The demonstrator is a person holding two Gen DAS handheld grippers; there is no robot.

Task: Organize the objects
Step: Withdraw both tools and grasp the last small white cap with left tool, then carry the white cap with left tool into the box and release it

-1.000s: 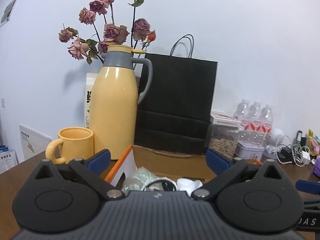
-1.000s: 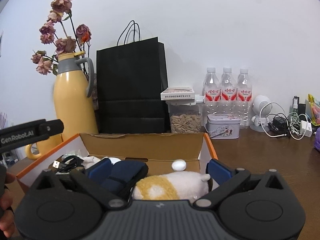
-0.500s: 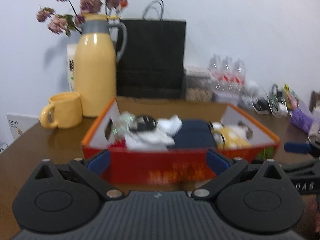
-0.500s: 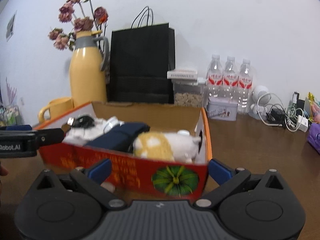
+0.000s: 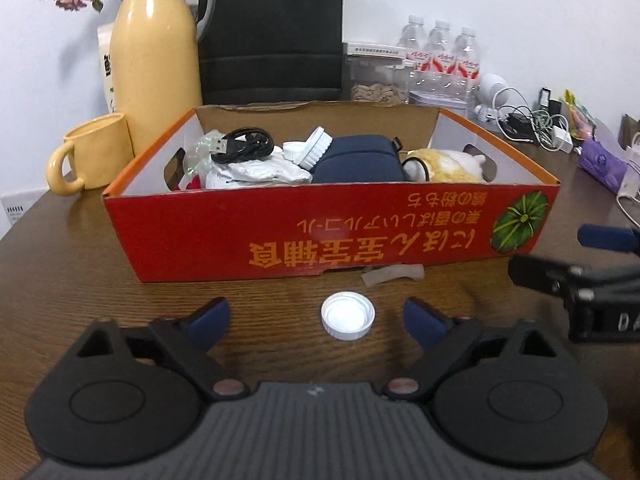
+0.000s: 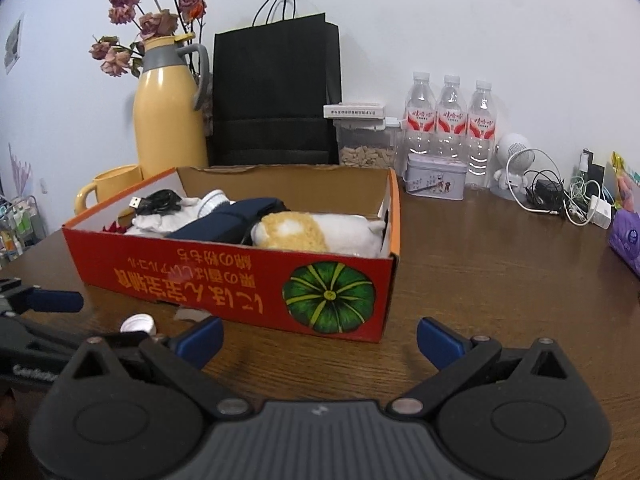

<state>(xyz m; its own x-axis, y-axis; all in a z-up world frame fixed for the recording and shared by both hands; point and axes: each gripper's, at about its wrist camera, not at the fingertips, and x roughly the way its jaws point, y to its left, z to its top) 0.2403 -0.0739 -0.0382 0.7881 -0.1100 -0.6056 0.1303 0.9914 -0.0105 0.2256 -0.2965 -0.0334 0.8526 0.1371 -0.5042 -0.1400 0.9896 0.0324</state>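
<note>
Left wrist view: the left gripper (image 5: pixel 316 316), jaws just narrowing but not touching, straddles a white bottle cap (image 5: pixel 348 315) before the red cardboard box (image 5: pixel 320 236); pinching it comes next. Right gripper (image 6: pixel 320 338) is released.

Three water bottles (image 6: pixel 451 128), one box (image 6: pixel 240 280).

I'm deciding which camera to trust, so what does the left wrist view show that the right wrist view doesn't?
Only the left wrist view: the whole white cap, on the table between the left gripper's open, closing jaws, untouched.
Only the right wrist view: the black bag's handles and the open, empty right gripper.
Both: the red box and yellow jug.
</note>
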